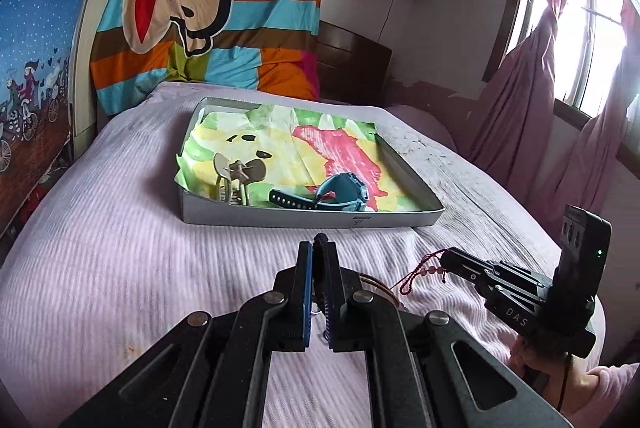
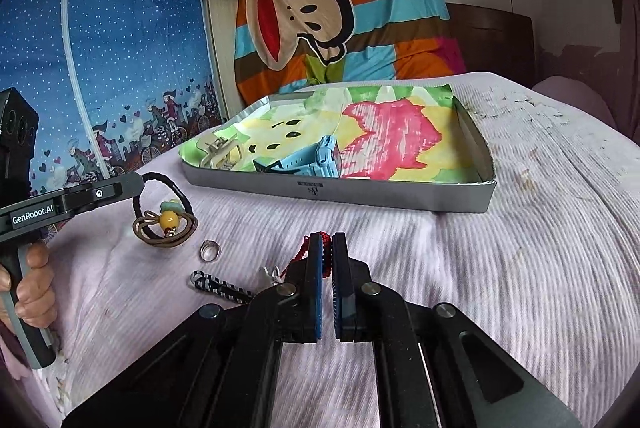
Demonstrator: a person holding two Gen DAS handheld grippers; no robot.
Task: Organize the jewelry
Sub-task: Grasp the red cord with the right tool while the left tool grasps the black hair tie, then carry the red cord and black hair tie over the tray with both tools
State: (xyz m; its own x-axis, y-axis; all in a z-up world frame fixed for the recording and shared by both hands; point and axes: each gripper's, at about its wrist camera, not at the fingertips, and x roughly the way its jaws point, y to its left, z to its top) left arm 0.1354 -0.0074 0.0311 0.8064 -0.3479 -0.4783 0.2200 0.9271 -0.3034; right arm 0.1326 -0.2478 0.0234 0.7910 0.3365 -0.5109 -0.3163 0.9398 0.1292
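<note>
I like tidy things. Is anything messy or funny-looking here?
Yes. The ring, striped clip and brown cord with a yellow bead lie loose on the bed, outside the box. The paper lining the box is crumpled.

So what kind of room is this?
Probably a bedroom: a bed with a lilac cover, a cartoon monkey blanket hanging behind it, and a pink curtain by the window.

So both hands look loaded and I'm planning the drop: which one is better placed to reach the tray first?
Left. The left gripper, shut on the hair tie, sits right beside the tray; the right gripper, shut on the red cord, is farther back.
</note>
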